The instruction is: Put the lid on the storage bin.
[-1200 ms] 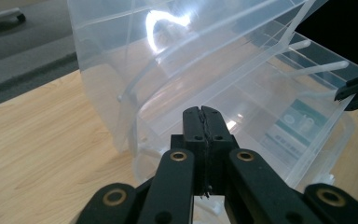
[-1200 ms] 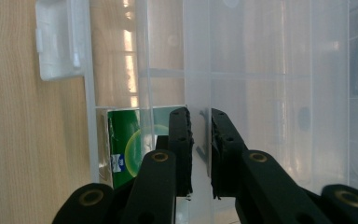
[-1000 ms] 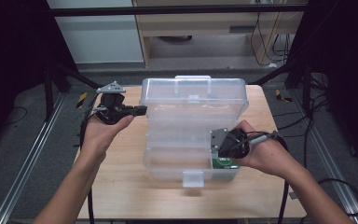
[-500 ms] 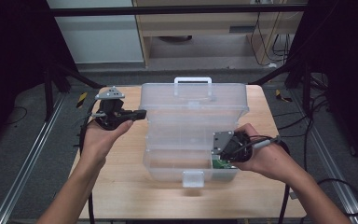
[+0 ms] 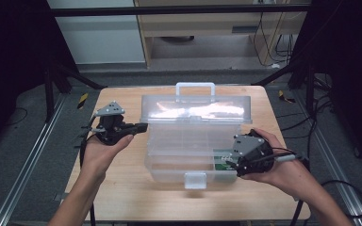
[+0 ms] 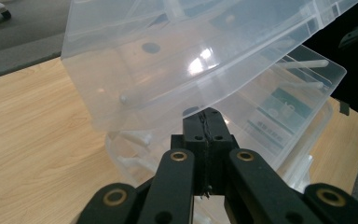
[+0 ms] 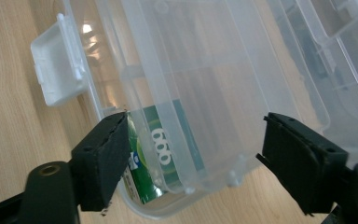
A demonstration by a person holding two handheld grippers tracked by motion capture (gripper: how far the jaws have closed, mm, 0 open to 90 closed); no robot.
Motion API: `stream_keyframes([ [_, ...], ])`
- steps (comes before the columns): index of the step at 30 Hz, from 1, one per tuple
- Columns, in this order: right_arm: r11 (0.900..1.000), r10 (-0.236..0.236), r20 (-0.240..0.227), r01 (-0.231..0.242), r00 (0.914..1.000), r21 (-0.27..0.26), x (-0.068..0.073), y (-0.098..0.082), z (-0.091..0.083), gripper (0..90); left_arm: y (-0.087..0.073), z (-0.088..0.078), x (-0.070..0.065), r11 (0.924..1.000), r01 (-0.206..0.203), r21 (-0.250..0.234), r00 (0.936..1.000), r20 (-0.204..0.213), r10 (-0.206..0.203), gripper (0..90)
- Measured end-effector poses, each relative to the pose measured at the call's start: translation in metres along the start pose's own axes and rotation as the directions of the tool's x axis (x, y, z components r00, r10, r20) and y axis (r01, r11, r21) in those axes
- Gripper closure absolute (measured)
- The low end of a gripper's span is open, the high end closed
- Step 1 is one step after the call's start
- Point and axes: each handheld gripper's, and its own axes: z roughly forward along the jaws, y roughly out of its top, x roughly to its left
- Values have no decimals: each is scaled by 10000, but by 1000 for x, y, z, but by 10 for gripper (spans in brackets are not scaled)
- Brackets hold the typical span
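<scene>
Wooden table [image 5: 132, 197] carries a clear plastic box [image 5: 193, 141] at centre, lid raised, white latch forward. Green packet [image 7: 161, 149] inside, label partly hidden. Left gripper [image 5: 141, 126] clenched beside lid; right gripper [image 5: 231, 165] spread at box's corner.

Left tool [image 5: 140, 126]: jaws pressed together, pointing right, cradled in upturned left hand [image 5: 101, 148]. Right tool [image 5: 227, 162]: jaws spread wide, gripped by right hand [image 5: 275, 165].

The wooden table [image 5: 122, 197] stands on grey floor [image 5: 23, 117], with a metal rail [image 5: 23, 174] at its left and another [image 5: 344, 188] at its right, a yellow-black marker [image 5: 82, 100] off its far-left corner, and a white panel [image 5: 99, 37], wooden cabinet [image 5: 193, 23] and hanging cables [image 5: 273, 28] beyond it.
</scene>
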Motion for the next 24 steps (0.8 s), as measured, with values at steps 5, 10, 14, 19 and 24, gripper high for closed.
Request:
stream_keyframes([
  [5, 9981, 597, 248, -593, 9979, -140, 1, -15, -8, 189, -6, 1, -3, 9999, 161, 60, 9998, 63, -162, 900],
  [10, 9944, 1055, 365, -1053, 9937, -75, -1, -31, -13, 163, -12, 1, -7, 9995, 102, 284, 9999, -4, -102, 900],
  [14, 9886, 1503, 509, -1500, 9873, -103, -4, -44, -17, 140, -16, 1, -10, 9994, -16, 343, 10000, -52, 17, 900],
  [19, 9847, 1738, 605, -1742, 9829, 14, -5, -54, -18, 120, -21, 2, -12, 9992, -110, 384, 9999, -15, 110, 900],
  [24, 9810, 1928, 728, -1939, 9785, 74, -6, -63, -19, 110, -27, 2, -13, 9991, -189, 379, 9998, 30, 188, 900],
])
